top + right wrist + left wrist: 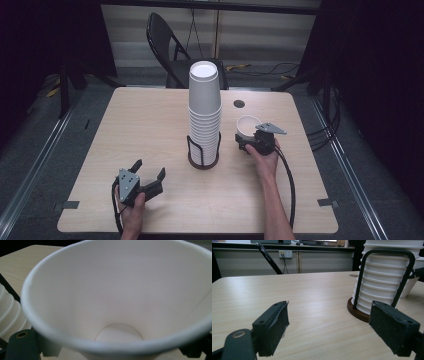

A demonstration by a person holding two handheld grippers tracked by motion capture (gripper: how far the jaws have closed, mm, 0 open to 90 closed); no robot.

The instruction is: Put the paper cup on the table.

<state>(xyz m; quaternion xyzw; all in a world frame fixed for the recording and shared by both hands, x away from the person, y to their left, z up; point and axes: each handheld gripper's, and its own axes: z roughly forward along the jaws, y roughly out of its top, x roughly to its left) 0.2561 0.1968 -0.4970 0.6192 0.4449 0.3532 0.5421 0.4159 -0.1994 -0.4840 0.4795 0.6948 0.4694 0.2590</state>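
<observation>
A tall stack of white paper cups stands upside down in a black wire holder on a brown round base at the table's middle. My right gripper, just right of the stack, is shut on a single white cup that stands mouth up. That single cup opens toward the camera in the right gripper view, with the right gripper around its lower part. My left gripper rests open near the front left, empty. The left gripper faces the stack and the holder.
The light wooden table has a round cable hole at the back right. A black folding chair stands behind the far edge. Cables lie on the floor at the right.
</observation>
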